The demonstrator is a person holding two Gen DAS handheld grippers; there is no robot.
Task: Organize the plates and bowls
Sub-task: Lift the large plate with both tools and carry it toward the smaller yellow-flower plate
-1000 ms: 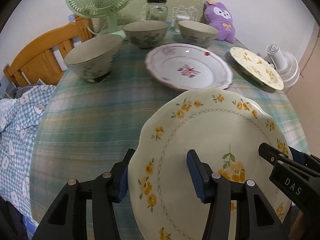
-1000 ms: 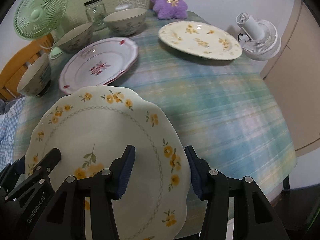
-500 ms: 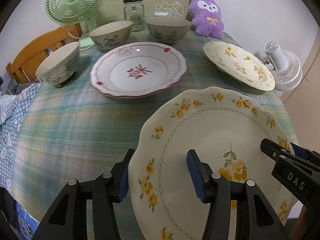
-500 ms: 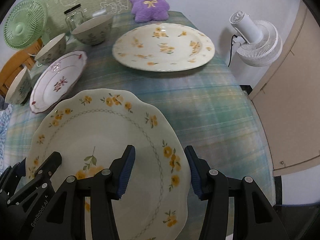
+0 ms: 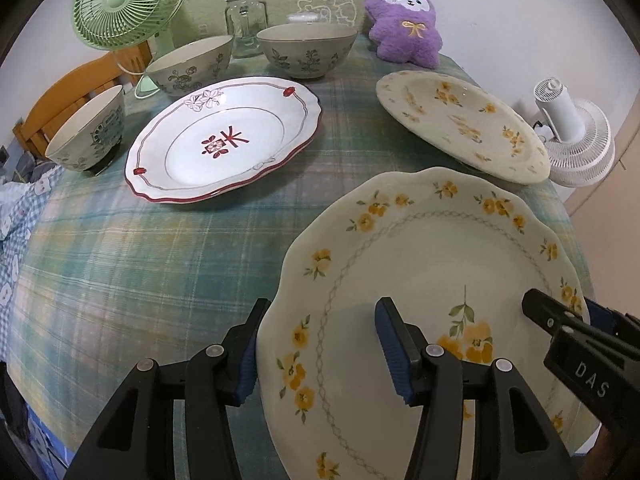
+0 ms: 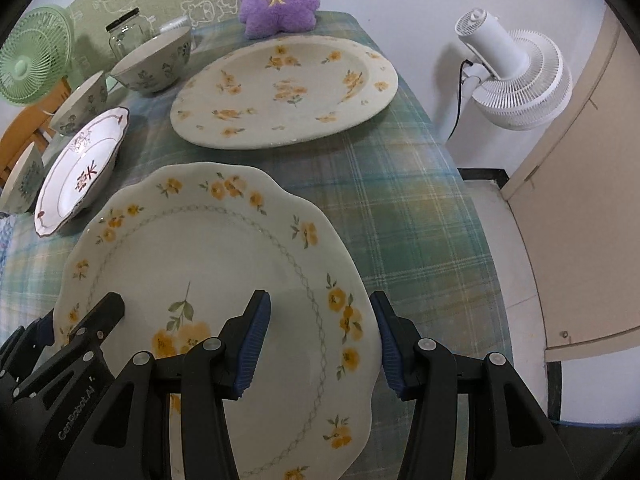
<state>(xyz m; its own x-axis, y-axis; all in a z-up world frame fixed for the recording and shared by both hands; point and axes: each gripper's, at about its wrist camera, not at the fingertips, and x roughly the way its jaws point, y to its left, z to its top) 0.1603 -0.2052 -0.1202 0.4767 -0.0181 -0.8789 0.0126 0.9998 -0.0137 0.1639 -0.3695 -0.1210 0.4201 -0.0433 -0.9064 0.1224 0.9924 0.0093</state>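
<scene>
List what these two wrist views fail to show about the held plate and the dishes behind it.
- Held plate: near rim cut off by the frame edge, both views.
- Left bowl: cropped at the right-wrist view's edge.
- Glass jar: base hidden behind bowls, left-wrist view.

A green-and-blue plaid tablecloth (image 5: 160,264) is spread over the table. A mint-green plastic desk fan (image 5: 130,4) is seen at 11 o'clock of the left-wrist view, a clear glass jar with black lid (image 5: 245,22) just beside it at 12. A purple plush toy (image 5: 404,24) is propped at 1 o'clock. A white clip fan (image 6: 516,80) is mounted off the table edge at 2 o'clock of the right-wrist view. An orange wooden chair back (image 5: 68,92) is visible at 10 o'clock.
</scene>
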